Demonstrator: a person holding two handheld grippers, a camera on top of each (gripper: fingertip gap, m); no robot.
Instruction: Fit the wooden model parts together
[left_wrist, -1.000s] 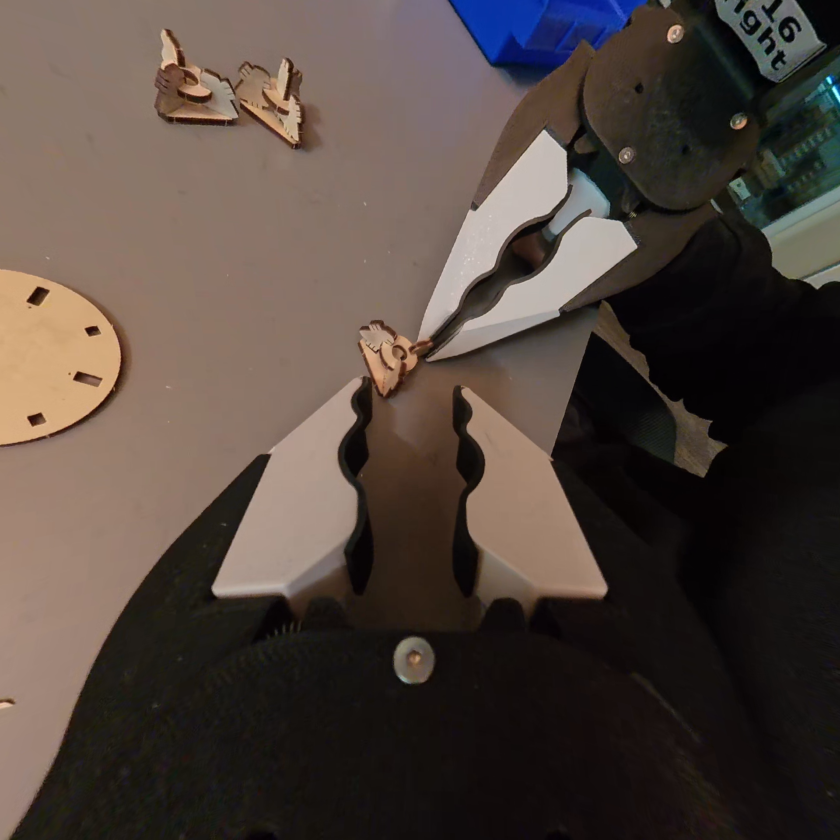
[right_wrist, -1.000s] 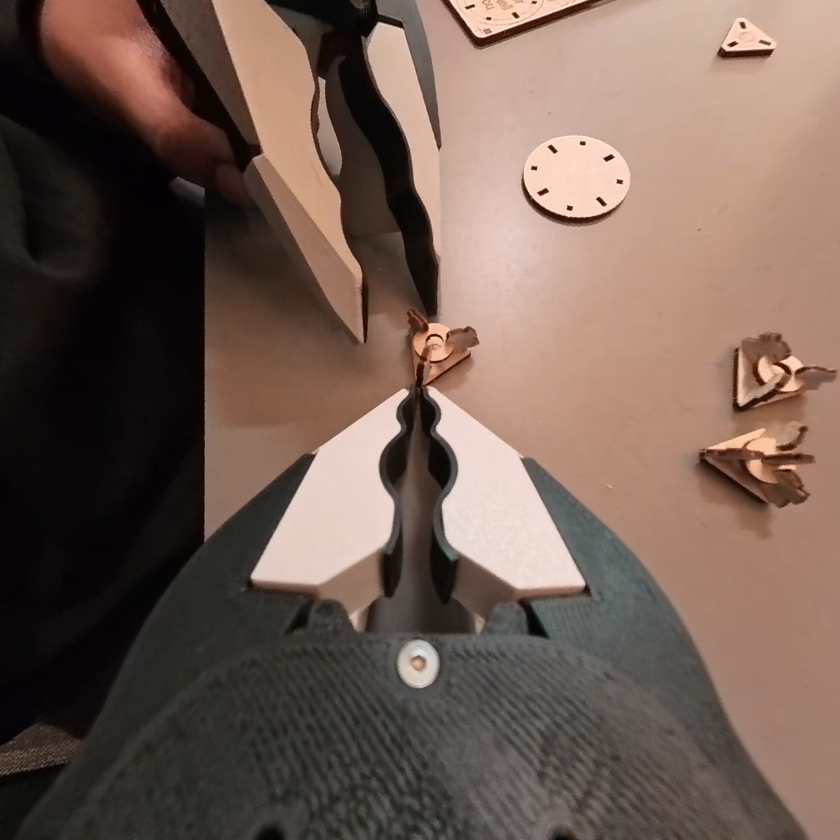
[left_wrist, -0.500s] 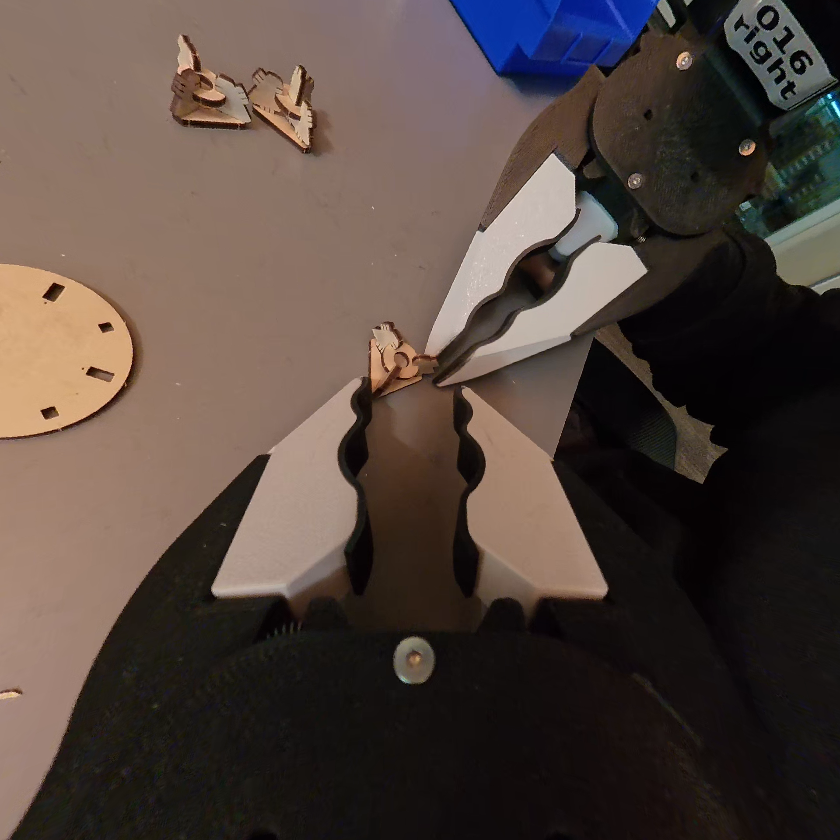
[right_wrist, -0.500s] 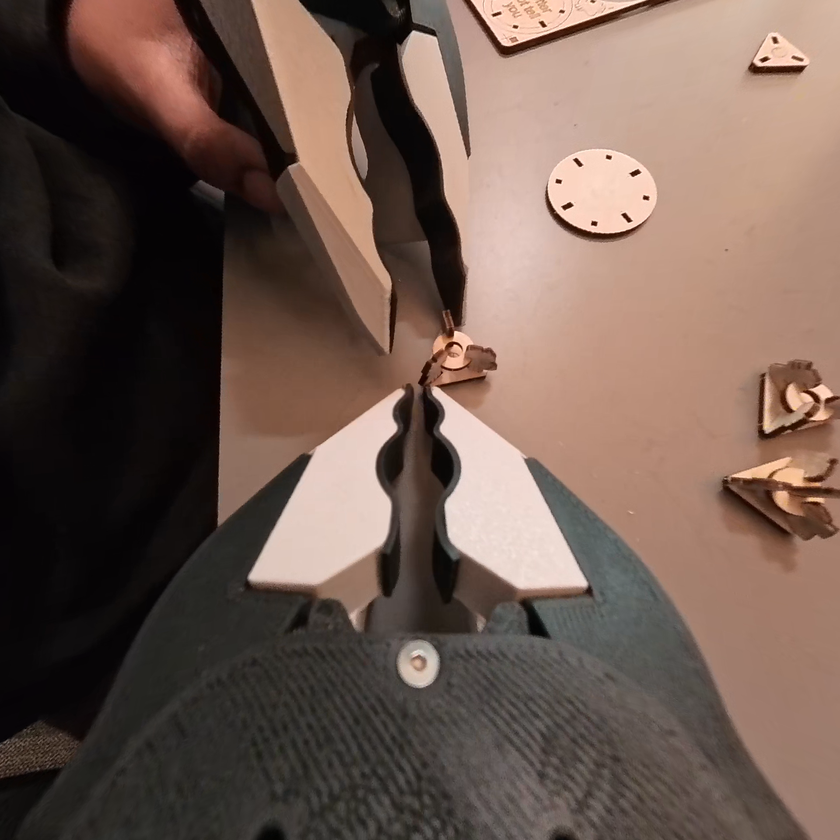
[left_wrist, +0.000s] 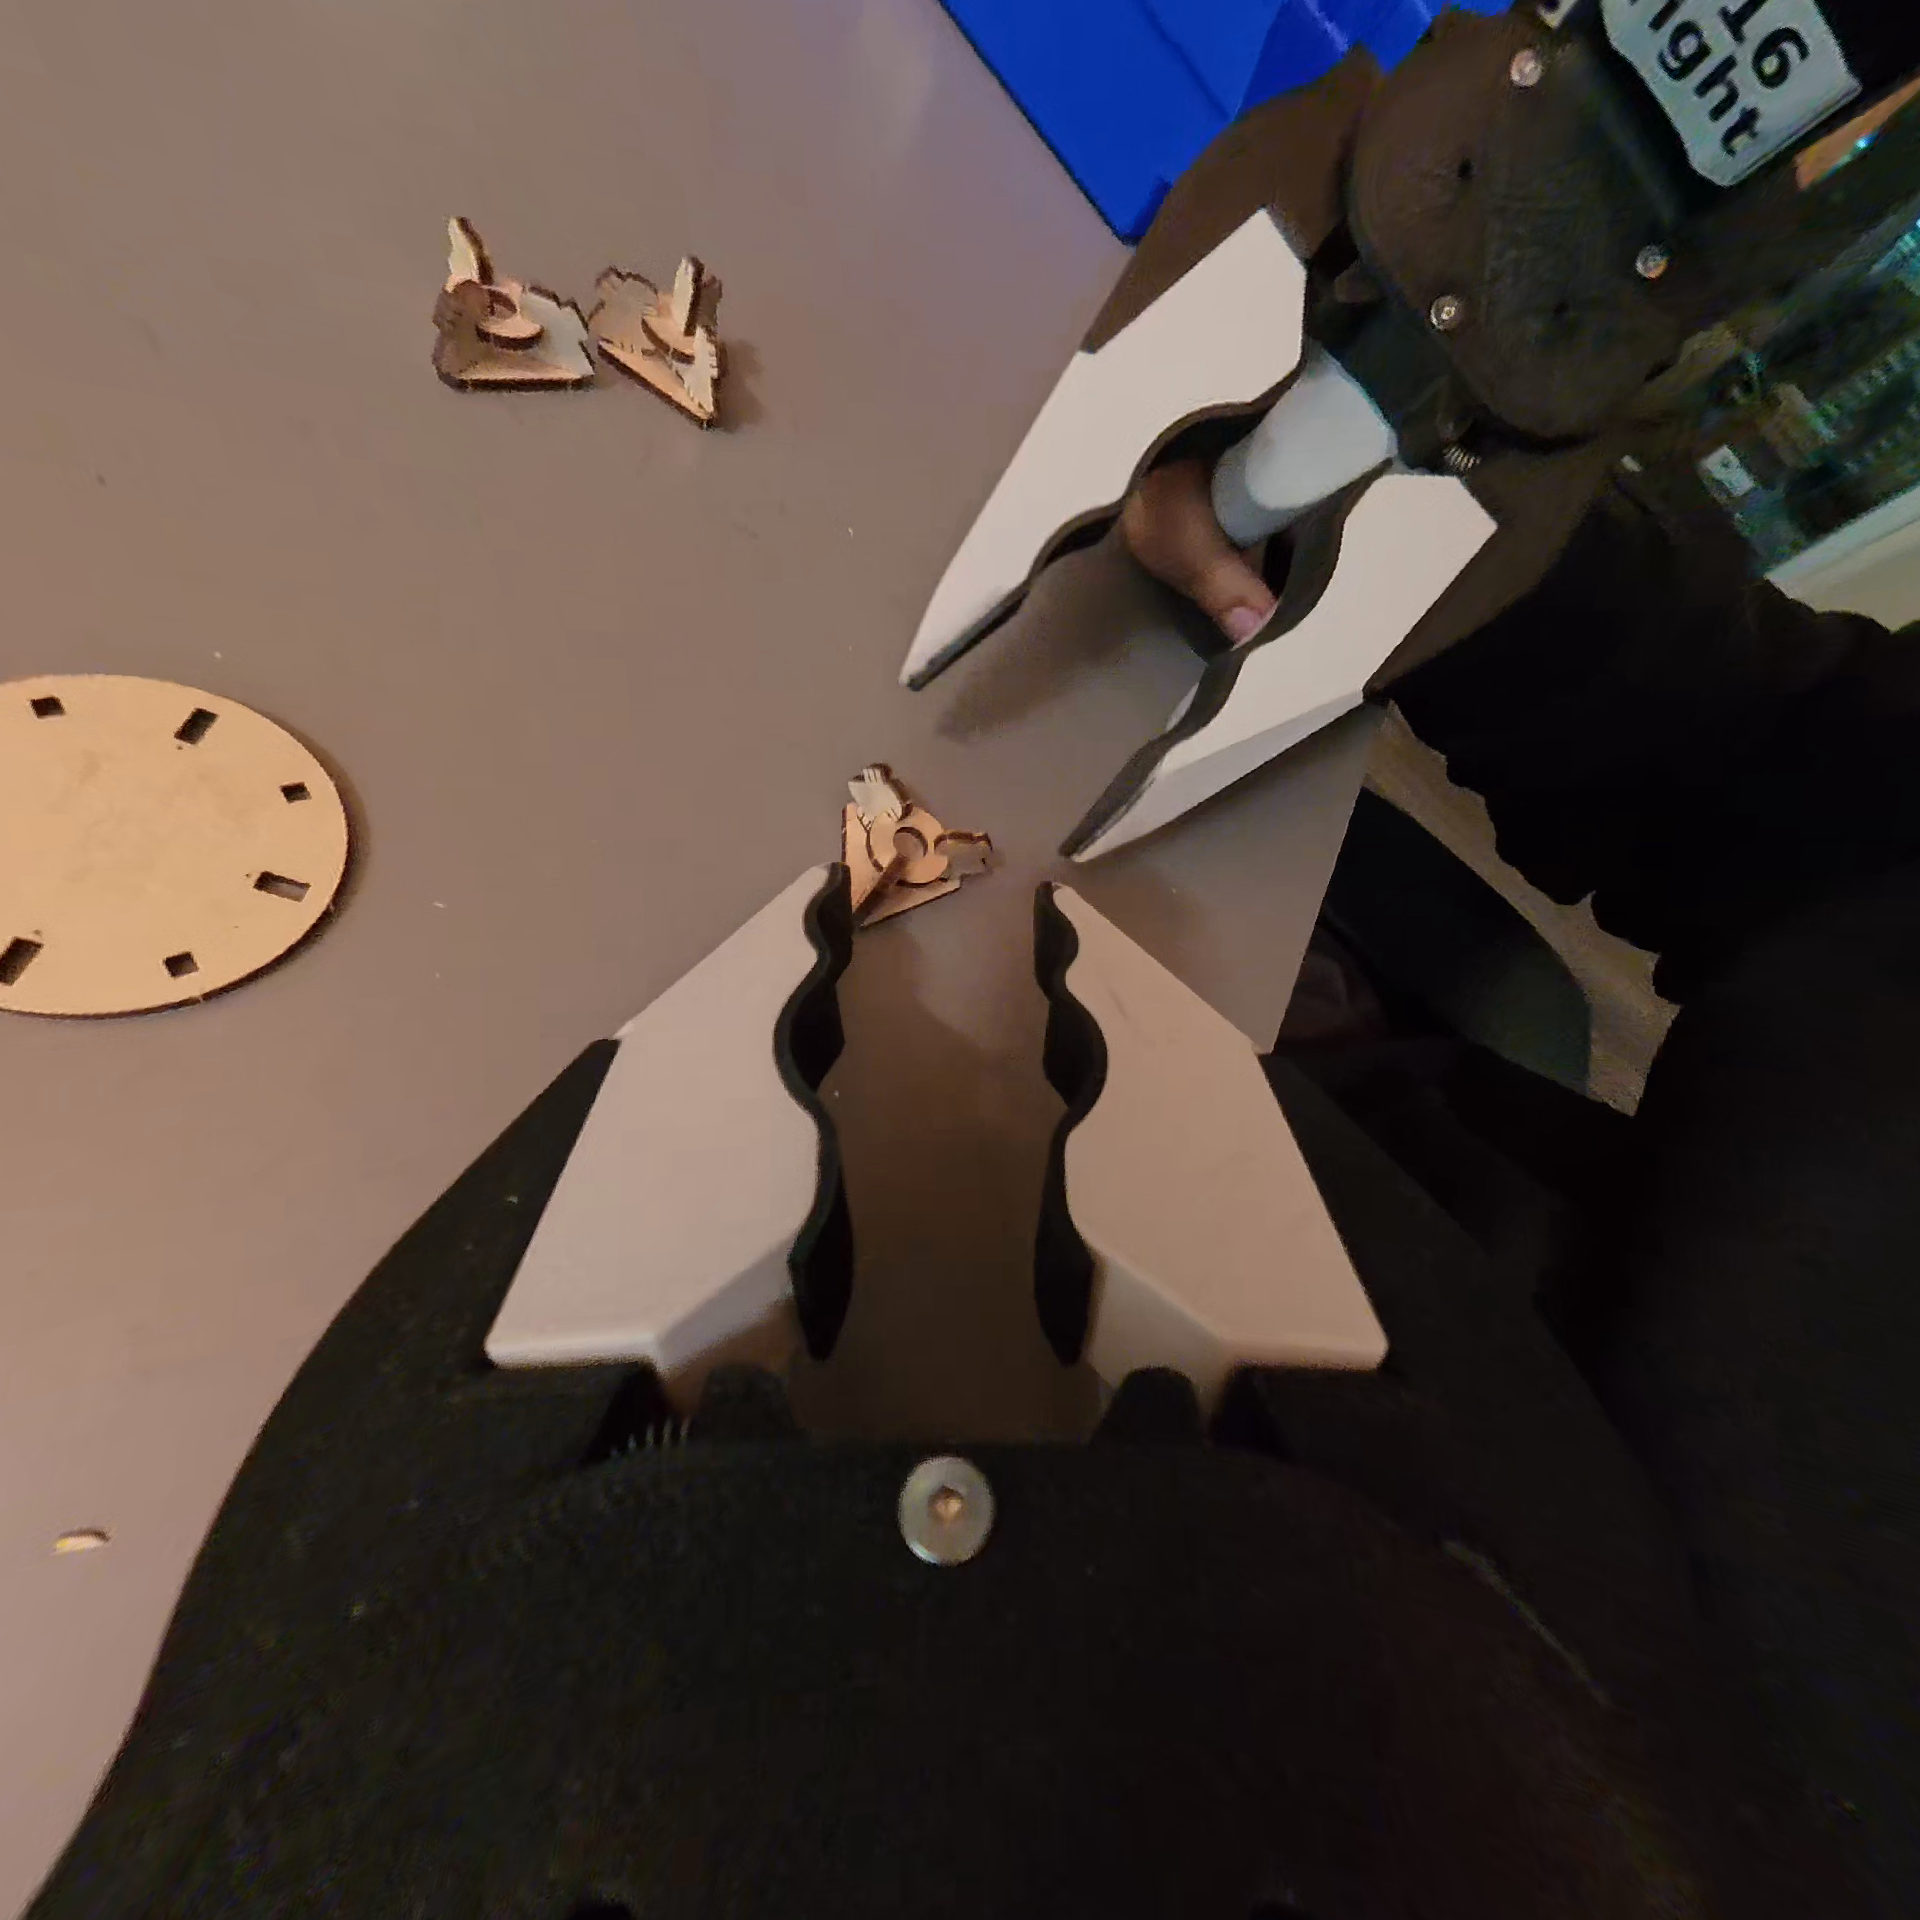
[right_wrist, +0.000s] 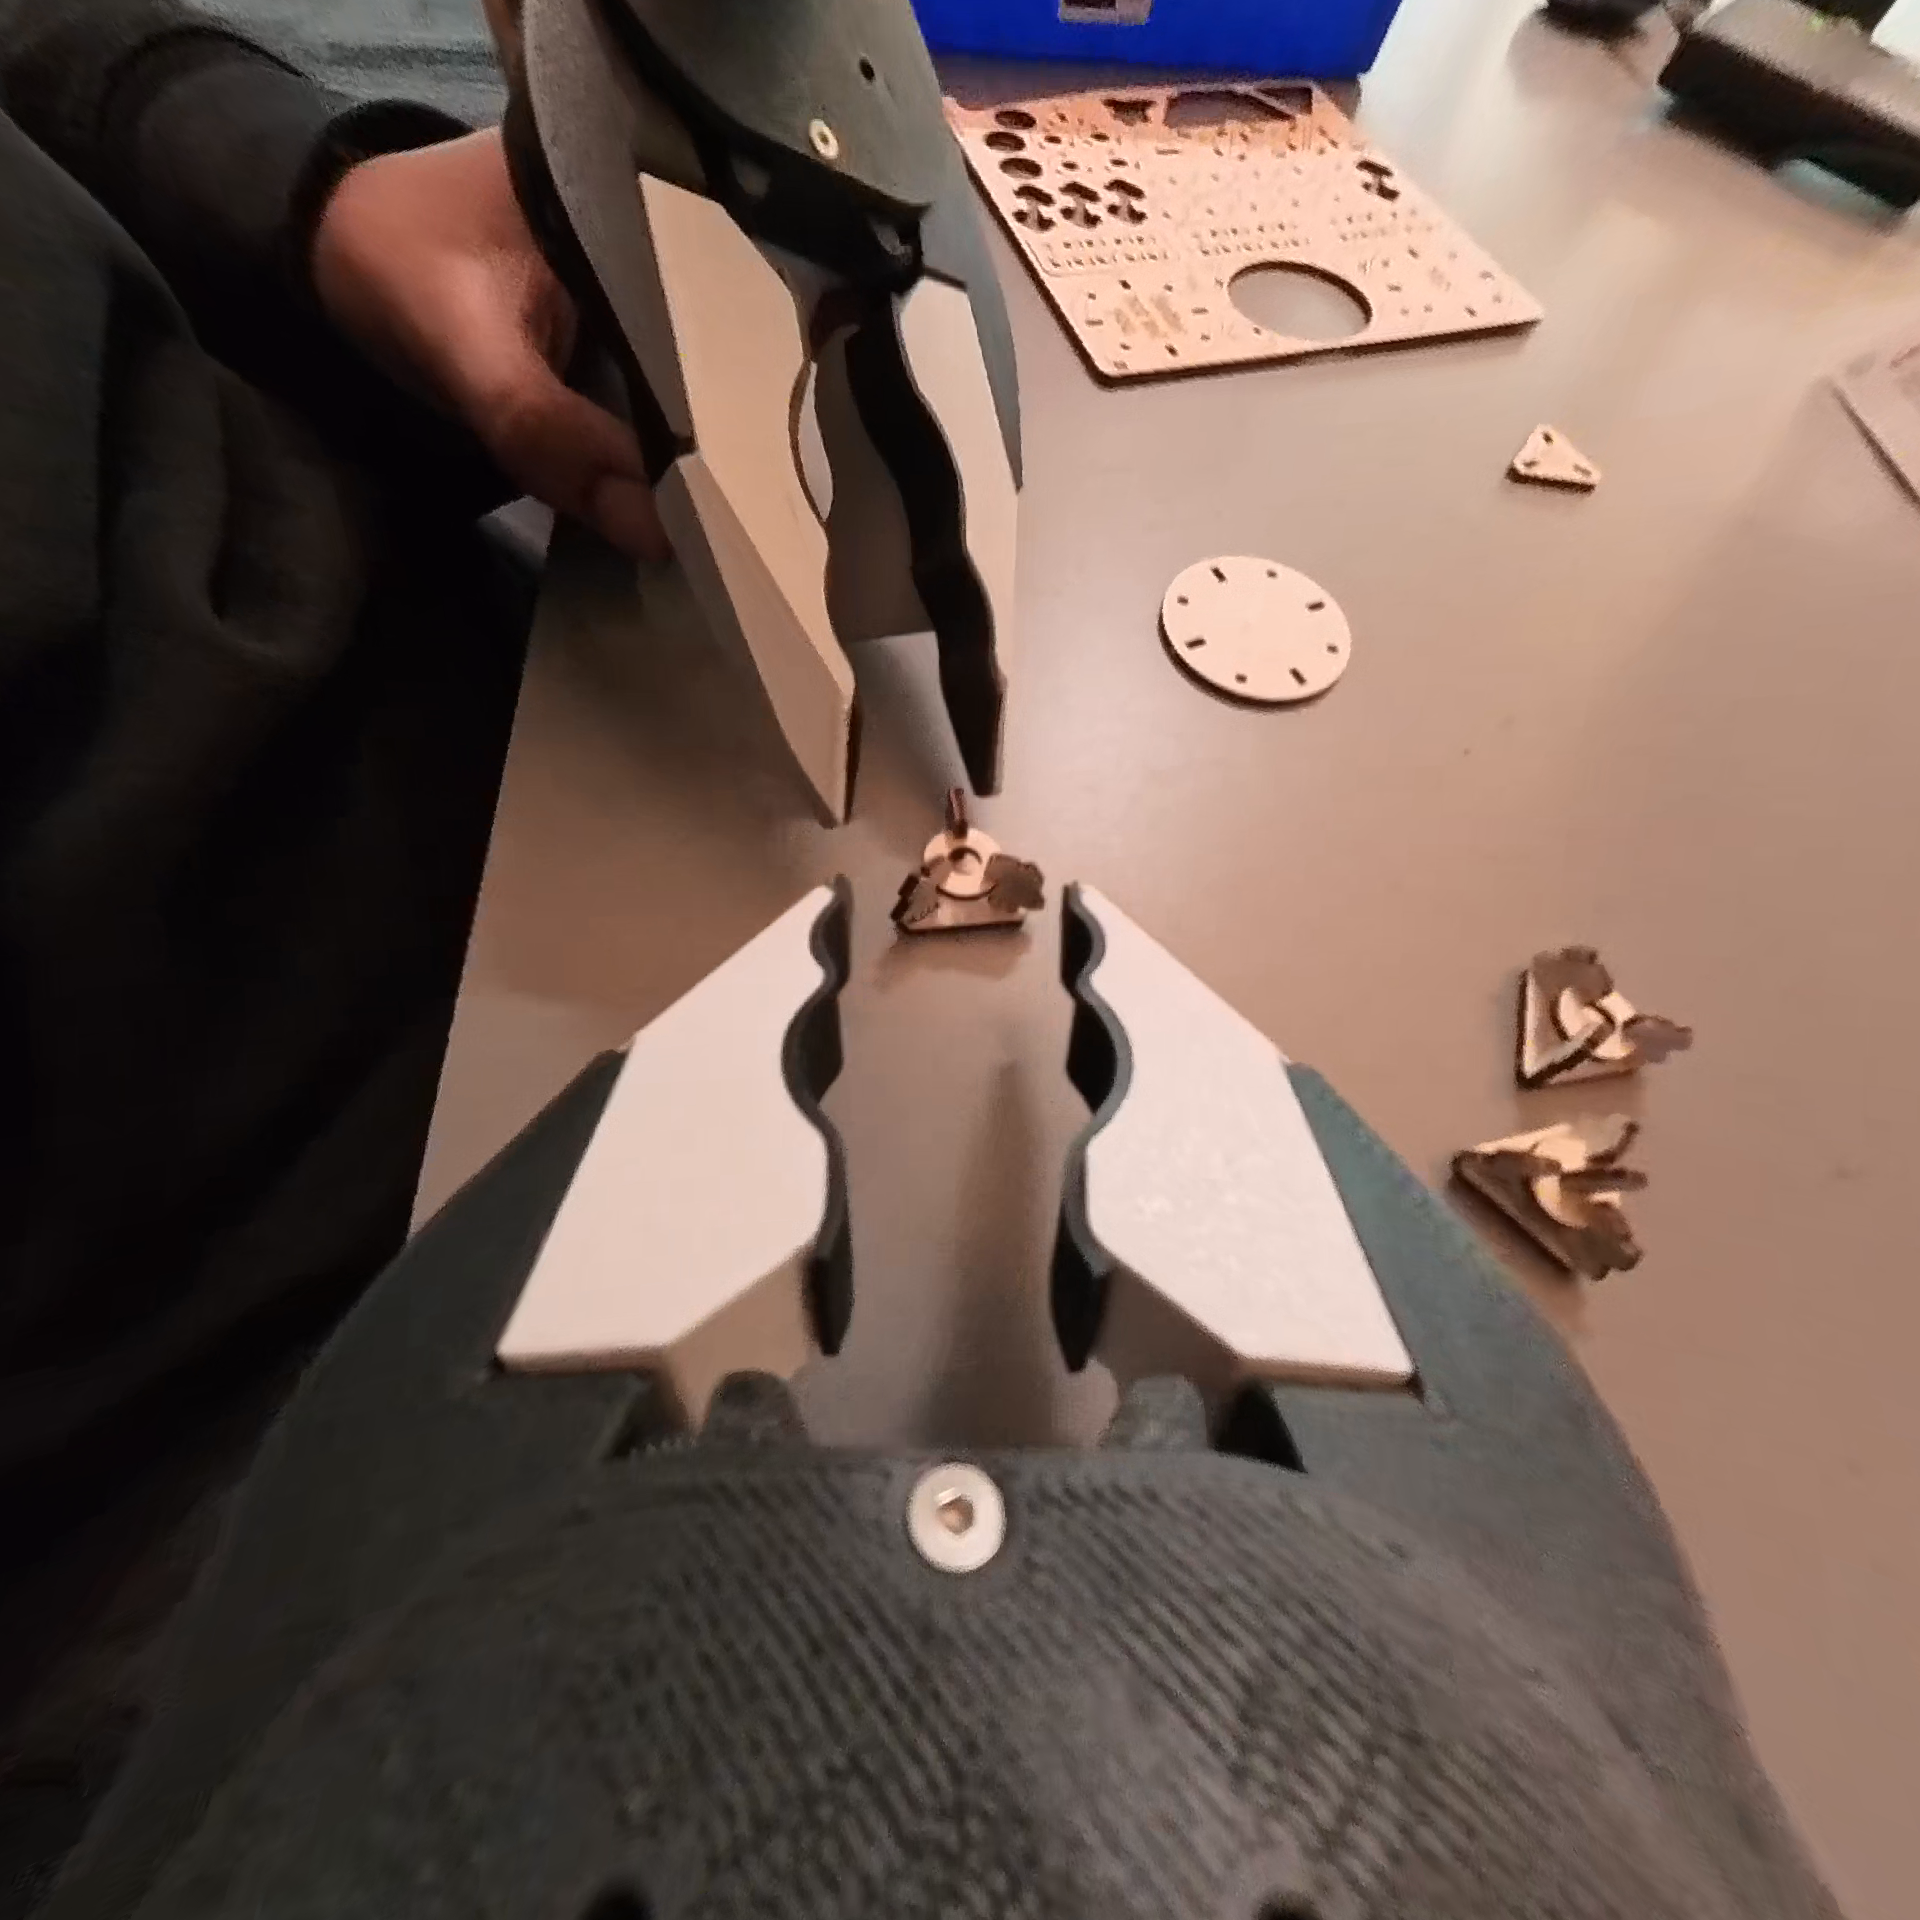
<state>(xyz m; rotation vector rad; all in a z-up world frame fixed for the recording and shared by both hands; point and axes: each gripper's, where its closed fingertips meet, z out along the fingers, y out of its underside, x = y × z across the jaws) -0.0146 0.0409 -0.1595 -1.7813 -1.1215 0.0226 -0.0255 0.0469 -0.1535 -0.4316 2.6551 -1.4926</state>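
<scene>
Both tongs, left (left_wrist: 940, 894) and right (right_wrist: 956, 899), hover spread, tilted toward the small wooden piece (right_wrist: 966, 883).

matt grey table (left_wrist: 623, 582); thin pale wood disc (left_wrist: 156, 842) and small wood assembly (right_wrist: 966, 883) with dark scorched edges; smooth matt fingers (right_wrist: 707, 1164).

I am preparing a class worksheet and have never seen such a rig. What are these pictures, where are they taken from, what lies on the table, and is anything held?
A person holds two hand-held tools, each ending in a two-finger gripper with a camera looking along its fingers.

One view is from the left gripper, the other from the right gripper. Both are open and hold nothing.

Between them, on the grey table, lies a small wooden triangular assembly. Farther off lie two similar assemblies, a slotted wooden disc, a plain wooden triangle and a cut-out wooden sheet.
</scene>
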